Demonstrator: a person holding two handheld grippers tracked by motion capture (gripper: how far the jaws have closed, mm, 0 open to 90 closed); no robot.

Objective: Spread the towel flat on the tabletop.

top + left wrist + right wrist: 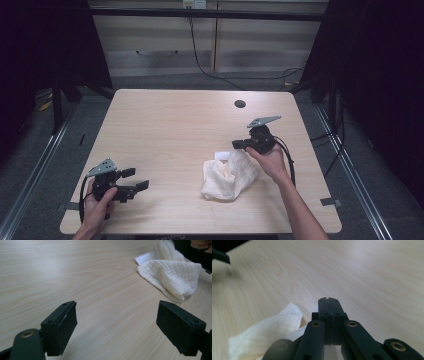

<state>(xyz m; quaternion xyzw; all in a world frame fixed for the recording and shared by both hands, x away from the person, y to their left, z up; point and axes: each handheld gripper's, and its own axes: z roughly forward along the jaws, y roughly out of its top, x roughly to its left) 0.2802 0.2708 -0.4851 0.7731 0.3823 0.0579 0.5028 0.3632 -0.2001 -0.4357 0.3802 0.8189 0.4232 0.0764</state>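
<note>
Cloth (231, 175) lay bunched mid-table, one edge apparently pinched in the right gripper (239, 144), jaws pressed together, seemingly to lift it; the left gripper (135, 179) waited apart, jaws spread.

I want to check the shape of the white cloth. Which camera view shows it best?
The high view shows the white cloth best: whole, crumpled on the table, beside the right gripper. The left gripper view shows its weave closely, but its far end is cut off. The right gripper view shows a part beside the closed jaws.
</note>
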